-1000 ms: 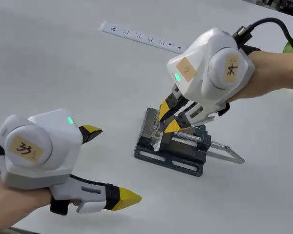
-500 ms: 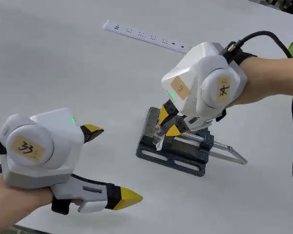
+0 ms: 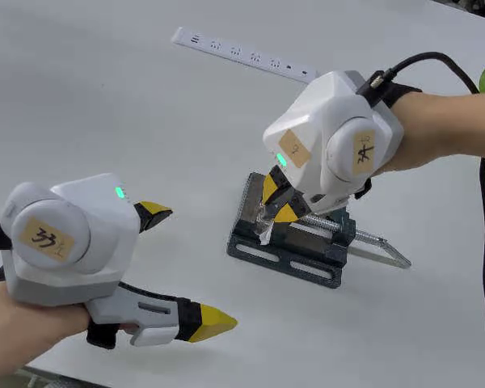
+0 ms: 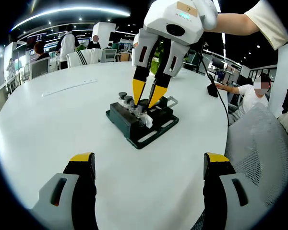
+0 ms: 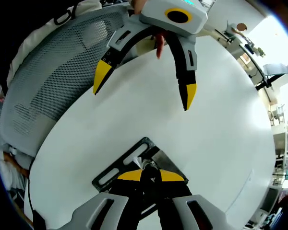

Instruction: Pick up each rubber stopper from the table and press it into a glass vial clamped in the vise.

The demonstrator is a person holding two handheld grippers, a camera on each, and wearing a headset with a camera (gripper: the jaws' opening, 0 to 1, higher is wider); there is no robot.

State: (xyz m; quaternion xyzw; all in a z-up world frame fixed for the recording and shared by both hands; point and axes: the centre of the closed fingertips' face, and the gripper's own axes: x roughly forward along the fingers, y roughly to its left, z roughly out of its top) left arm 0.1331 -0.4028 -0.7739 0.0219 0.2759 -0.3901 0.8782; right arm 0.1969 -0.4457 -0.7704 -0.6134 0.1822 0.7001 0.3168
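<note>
Stopper (image 4: 144, 102) clamped in my right gripper (image 3: 277, 202) meets the vial (image 4: 147, 118) in the vise (image 4: 134, 128): I should press straight down, squarely; left gripper (image 3: 184, 269) hangs with jaws apart.

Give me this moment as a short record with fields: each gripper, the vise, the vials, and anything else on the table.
left gripper: open, empty, hovering above the table, apart from the vise
right gripper: over the vise, jaws closed on a rubber stopper at a vial's mouth
vise: black, standing on the table
glass vials: a row clamped in the vise; at least two beside the right gripper's jaws already stoppered
power strip: white, lying at the table's far side
</note>
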